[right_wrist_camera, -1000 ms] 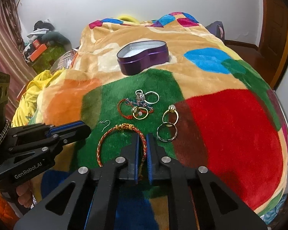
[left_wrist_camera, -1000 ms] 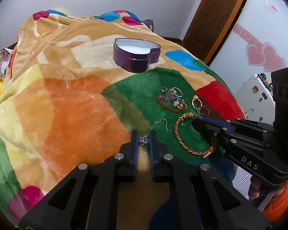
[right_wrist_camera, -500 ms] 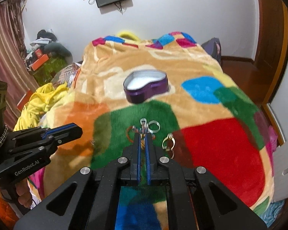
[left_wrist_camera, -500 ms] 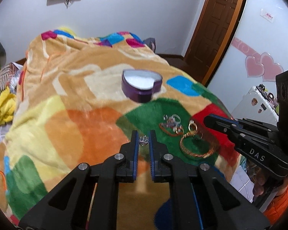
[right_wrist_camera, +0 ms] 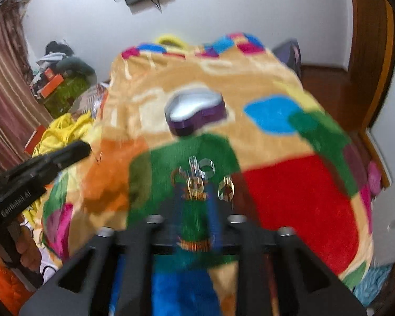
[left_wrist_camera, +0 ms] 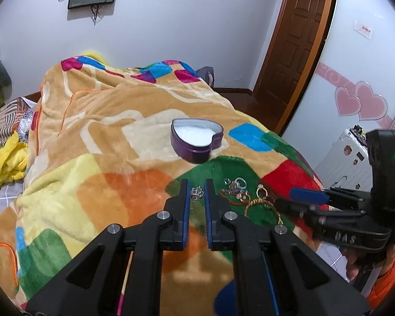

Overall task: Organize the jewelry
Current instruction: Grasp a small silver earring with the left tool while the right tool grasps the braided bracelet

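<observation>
A bed covered by a plush blanket (left_wrist_camera: 97, 142) in orange, yellow, green, red and blue patches fills both views. On the tan part of that blanket stands a purple heart-shaped tin (left_wrist_camera: 196, 139), lid off and upright, with white padding inside; it serves as the landmark here.

Just nearer than the tin, on the green patch (left_wrist_camera: 223, 168), lies a small heap of jewelry (left_wrist_camera: 237, 191): rings, a thin red cord and a gold ring, with a braided orange-gold bracelet (left_wrist_camera: 260, 202) at the side of the heap away from the tin.

The left gripper (left_wrist_camera: 197, 194) is raised over the edge of the green patch, nearer than the tin and well apart from it. Its jaws are nearly together and pinch a small silver earring (left_wrist_camera: 196, 192) between the blue pads.

The right gripper (right_wrist_camera: 194, 205) sits over the heap, on the near side of the tin. That view is badly blurred; the bracelet appears to hang between its jaws, but I cannot tell whether they are clamped.
</observation>
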`<control>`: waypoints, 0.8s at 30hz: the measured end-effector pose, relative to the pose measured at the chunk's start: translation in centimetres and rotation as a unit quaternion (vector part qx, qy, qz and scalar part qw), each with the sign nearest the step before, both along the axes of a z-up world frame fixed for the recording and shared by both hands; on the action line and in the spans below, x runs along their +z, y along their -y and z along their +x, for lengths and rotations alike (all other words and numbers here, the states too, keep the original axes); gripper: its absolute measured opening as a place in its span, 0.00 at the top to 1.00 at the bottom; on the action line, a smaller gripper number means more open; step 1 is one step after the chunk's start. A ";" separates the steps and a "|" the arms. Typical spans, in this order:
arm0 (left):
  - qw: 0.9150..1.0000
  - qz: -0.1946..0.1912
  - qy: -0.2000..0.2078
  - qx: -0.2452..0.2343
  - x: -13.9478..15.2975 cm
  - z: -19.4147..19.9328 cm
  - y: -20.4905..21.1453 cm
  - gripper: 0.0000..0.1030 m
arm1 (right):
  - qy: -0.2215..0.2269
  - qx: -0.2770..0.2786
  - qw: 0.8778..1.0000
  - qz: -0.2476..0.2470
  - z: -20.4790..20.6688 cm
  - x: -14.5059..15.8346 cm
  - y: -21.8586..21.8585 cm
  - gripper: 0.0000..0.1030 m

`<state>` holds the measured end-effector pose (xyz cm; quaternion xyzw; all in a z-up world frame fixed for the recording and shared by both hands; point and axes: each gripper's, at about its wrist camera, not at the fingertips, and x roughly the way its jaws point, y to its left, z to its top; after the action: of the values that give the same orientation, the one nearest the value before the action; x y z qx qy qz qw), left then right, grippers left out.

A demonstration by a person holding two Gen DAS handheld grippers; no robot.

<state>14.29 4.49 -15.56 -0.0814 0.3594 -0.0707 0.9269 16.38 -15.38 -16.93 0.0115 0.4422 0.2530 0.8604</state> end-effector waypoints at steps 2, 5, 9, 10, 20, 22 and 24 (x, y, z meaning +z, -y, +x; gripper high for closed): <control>1.000 0.002 -0.005 0.000 -0.4 -0.3 0.1 0.91 | -0.009 -0.011 1.000 -0.002 -0.4 -0.7 0.4 0.46; 1.000 0.001 -0.013 0.000 -1.0 -0.6 0.0 0.91 | -0.025 -0.010 1.000 -0.003 -0.8 -1.5 0.3 0.45; 1.000 0.001 -0.015 0.003 -1.3 -1.2 -0.3 0.91 | -0.038 -0.004 0.999 -0.030 -1.0 -2.9 -0.8 0.45; 1.000 0.001 -0.016 0.004 -1.3 -1.3 -0.4 0.91 | -0.039 0.000 0.999 -0.038 -1.2 -3.3 -1.3 0.45; 1.000 -0.005 -0.019 0.010 -1.7 -2.0 -0.9 0.91 | 0.012 0.000 0.996 -0.089 -1.5 -4.4 -2.7 0.53; 1.000 -0.005 -0.018 0.009 -1.6 -2.0 -0.8 0.91 | 0.016 0.004 0.996 -0.091 -1.4 -4.3 -2.7 0.62; 1.000 -0.004 -0.016 0.008 -1.5 -2.1 -0.7 0.91 | 0.018 0.006 0.995 -0.093 -1.5 -4.2 -2.8 0.70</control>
<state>12.24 5.18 -17.07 -0.0894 0.3735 -0.0636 0.9211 14.91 -12.53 -21.12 -0.0760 0.4479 0.2166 0.8641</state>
